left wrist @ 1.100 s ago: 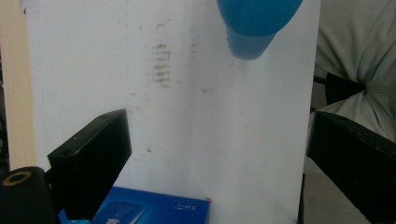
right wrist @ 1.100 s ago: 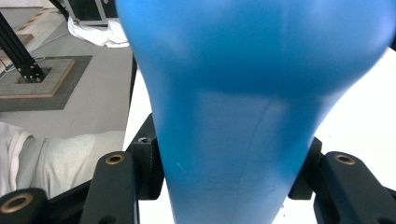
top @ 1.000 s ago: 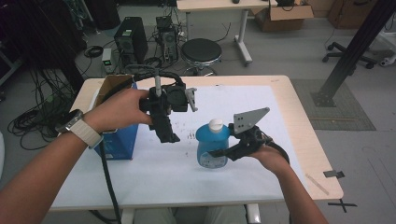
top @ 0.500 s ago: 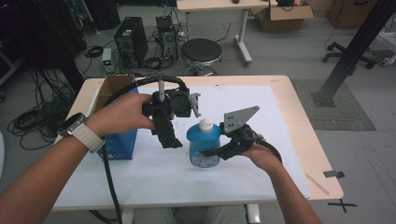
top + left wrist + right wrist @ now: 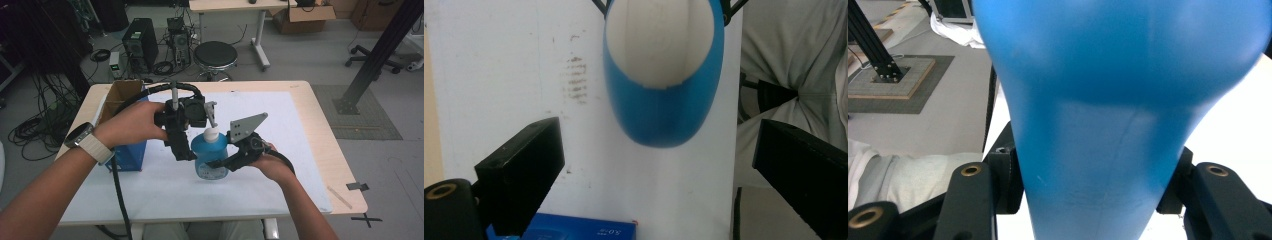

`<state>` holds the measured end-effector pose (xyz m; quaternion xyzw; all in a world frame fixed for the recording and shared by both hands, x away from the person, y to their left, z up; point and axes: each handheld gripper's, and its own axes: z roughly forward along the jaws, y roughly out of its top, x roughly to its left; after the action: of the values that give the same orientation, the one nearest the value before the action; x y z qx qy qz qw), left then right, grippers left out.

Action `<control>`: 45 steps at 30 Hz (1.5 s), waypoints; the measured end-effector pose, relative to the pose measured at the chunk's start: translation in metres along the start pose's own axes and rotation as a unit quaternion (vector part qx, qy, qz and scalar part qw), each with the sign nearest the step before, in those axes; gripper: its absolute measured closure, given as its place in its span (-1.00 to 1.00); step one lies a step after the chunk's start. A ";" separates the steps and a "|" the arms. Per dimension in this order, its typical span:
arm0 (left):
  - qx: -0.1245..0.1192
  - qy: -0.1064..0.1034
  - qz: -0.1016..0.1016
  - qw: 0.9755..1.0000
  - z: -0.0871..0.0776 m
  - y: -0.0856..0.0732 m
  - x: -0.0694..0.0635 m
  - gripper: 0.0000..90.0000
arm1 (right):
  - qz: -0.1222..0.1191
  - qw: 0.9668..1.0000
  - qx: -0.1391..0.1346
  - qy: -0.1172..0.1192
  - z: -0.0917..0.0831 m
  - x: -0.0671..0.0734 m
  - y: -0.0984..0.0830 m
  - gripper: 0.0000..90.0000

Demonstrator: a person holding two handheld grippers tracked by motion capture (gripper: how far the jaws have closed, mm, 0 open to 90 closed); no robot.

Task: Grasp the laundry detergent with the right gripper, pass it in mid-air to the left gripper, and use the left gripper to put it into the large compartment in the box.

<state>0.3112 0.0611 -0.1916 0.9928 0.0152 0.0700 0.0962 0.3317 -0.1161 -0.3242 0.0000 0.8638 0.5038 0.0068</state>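
Two grippers at work over a white sheet (image 5: 280, 150) spread on a wooden table (image 5: 327, 125). Writing legible in one place alone: small white characters on the blue box (image 5: 574, 232), seen at the bottom of the left gripper view, apparently "5.0" followed by blurred marks; too small to read further. No brand or label readable on the blue bottle (image 5: 210, 157) with its white cap (image 5: 212, 135).

Blue bottle near the middle of the table, slightly towards the near edge, upright or nearly so; whether resting on the sheet or lifted just above it, impossible to tell. Right gripper (image 5: 227, 162) clamped on the bottle's body from the right, jaws pressed against both flanks in the right gripper view (image 5: 1088, 200). Left gripper (image 5: 182, 152) just to the left of the bottle, pointing down, jaws spread wide apart and holding nothing; in the left gripper view the bottle (image 5: 664, 100) sits beyond and between the two jaws, well clear of both, its cap (image 5: 659, 40) facing the camera.

Blue box (image 5: 127, 155) at the left edge of the table, an open cardboard box (image 5: 117, 97) just beyond it. On the floor farther off, a round stool (image 5: 215, 55) and a computer tower (image 5: 137, 42).
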 end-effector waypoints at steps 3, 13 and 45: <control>0.003 -0.001 0.002 1.000 0.001 0.001 0.000 -0.85 | -0.002 1.000 0.001 0.003 0.005 0.000 0.002 0.00; -0.001 -0.007 0.001 1.000 0.004 0.004 0.001 -0.84 | -0.006 1.000 0.001 0.007 0.010 0.000 0.007 0.00; 0.005 -0.023 0.008 1.000 0.026 0.017 0.005 -0.81 | -0.006 1.000 0.002 0.010 0.013 -0.001 0.009 -0.01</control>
<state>0.3205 0.0394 -0.2131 0.9946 0.0058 0.0483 0.0912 0.3323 -0.0997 -0.3226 -0.0103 0.8648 0.5020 0.0010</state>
